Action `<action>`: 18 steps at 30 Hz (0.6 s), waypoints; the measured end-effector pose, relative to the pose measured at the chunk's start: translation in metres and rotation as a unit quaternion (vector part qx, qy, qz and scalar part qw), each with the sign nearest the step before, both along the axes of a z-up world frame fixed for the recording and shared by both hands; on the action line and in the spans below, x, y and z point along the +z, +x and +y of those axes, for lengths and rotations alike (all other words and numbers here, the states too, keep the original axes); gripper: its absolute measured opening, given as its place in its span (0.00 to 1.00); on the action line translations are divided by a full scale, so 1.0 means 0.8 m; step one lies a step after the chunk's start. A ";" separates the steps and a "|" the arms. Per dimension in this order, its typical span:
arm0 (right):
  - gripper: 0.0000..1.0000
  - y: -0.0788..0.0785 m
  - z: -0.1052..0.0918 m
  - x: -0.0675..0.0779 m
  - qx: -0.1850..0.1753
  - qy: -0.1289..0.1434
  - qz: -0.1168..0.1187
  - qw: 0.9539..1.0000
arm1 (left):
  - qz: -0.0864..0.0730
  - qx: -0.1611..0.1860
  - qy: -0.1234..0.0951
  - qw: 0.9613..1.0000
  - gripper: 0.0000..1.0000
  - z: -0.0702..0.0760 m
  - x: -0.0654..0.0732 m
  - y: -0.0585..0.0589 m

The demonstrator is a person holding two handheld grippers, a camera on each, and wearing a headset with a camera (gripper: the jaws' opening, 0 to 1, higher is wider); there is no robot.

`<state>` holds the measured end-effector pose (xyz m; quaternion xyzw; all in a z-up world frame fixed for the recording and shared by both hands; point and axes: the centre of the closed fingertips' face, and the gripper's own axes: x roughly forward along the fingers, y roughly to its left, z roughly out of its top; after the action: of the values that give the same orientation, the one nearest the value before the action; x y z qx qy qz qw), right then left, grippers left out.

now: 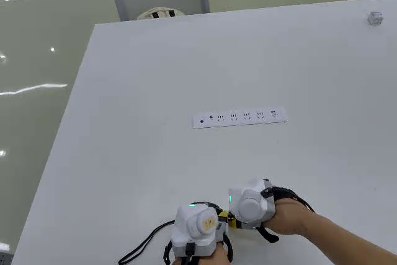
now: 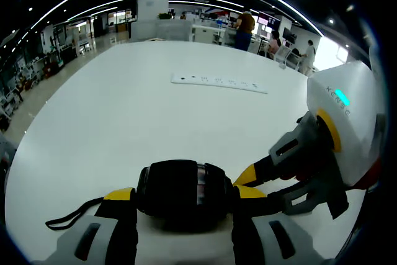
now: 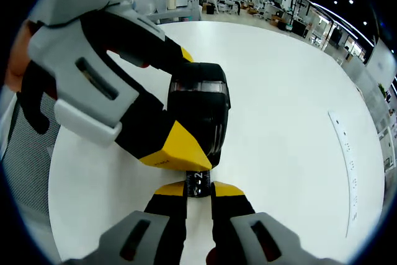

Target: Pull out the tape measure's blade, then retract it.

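White workbench [image 1: 155, 79]. Tape measure [image 2: 185, 184], black case: on the person's side of power strip [image 1: 239, 117], well apart from it. Left gripper [image 2: 185, 194] clamped across case. Blade [image 3: 198, 181]: short length out, numerals illegible, pinched by right gripper [image 3: 198, 189].

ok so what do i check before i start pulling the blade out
1. Black plastic tape measure case clamped between the left gripper fingers: ok.
2. Right gripper fingers shut on the tip of the numbered blade: ok.
3. Blade at its start, with a short stub out of the case: ok.
4. Blade lock released: cannot tell.
5. The two grippers sit close but on different parts, one on the case and one on the blade: ok.
6. Room on the white table for the pull, with the white power strip lying well away from the grippers: ok.
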<state>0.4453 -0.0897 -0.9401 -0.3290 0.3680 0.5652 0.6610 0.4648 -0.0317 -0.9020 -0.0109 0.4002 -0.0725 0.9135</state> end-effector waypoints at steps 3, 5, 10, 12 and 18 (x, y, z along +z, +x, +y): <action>0.14 -0.001 0.001 0.004 0.000 0.000 0.000 1.000 | 0.000 0.000 0.000 1.000 0.58 0.000 0.000 0.000; 0.14 -0.001 0.001 0.003 0.001 0.000 -0.001 1.000 | 0.000 0.001 0.000 1.000 0.58 0.000 0.000 0.000; 0.14 0.000 0.003 0.001 0.005 -0.001 -0.002 1.000 | 0.000 0.001 0.000 1.000 0.58 0.000 0.000 0.000; 0.14 0.000 0.003 0.002 0.005 0.000 -0.001 1.000 | 0.001 0.001 0.000 1.000 0.58 0.000 0.001 0.000; 0.14 0.000 0.004 0.002 0.000 0.000 0.003 1.000 | 0.000 0.001 0.000 1.000 0.58 0.000 0.001 0.000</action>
<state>0.4456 -0.0864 -0.9386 -0.3270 0.3699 0.5661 0.6601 0.4646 -0.0318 -0.9010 -0.0118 0.4000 -0.0716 0.9137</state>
